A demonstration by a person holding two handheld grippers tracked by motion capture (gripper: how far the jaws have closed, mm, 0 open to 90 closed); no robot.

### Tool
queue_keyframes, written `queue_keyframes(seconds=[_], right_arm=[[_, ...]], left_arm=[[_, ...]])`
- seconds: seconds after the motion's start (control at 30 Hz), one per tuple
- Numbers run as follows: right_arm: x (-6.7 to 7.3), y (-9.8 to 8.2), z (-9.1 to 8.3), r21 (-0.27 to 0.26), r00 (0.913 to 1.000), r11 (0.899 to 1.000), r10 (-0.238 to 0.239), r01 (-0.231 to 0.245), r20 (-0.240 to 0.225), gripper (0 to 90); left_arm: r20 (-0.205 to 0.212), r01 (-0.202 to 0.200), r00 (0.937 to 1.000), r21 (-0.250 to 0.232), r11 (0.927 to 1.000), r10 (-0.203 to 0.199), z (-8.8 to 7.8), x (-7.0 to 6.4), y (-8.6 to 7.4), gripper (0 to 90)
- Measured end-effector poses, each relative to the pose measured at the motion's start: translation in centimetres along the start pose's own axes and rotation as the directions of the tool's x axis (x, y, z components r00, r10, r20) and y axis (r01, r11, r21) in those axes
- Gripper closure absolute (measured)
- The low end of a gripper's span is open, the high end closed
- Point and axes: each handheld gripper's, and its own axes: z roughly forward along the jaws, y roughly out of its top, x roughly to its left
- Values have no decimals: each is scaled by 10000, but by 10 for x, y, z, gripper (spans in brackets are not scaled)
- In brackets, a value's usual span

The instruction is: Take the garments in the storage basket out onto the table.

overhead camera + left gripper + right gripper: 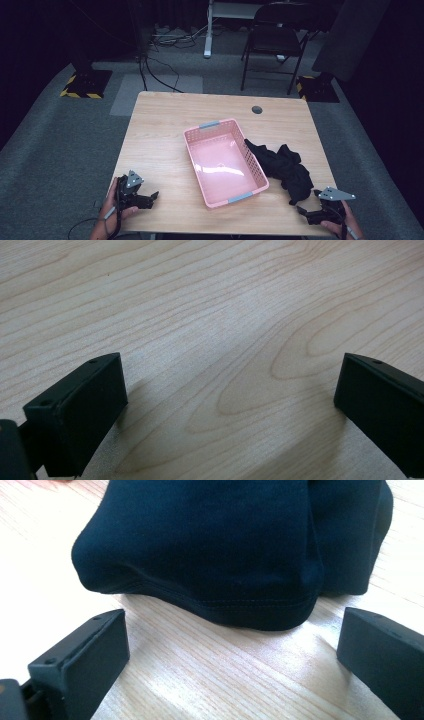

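A pink plastic basket [254,170] stands empty in the middle of the wooden table [165,130]. A crumpled black garment [285,167] lies on the table against the basket's right side. My right gripper [302,209] rests at the table's front right corner, open, just short of the garment's near hem [235,607]; nothing is between its jaws. My left gripper [152,196] sits at the front left edge, open over bare wood [225,340], well apart from the basket.
A round cable hole [257,109] is in the table's far side. Behind the table stand a folding chair [275,40] and a white desk leg [208,30], with cables on the grey carpet.
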Motion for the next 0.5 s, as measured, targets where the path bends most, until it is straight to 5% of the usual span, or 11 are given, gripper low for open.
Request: queue_keyframes(seconds=[0.5], right_arm=[[0, 0, 0, 2, 10000, 10000, 31, -31, 28, 1]], left_arm=[[-23, 3, 10000, 38, 10000, -3, -1, 0, 0, 1]])
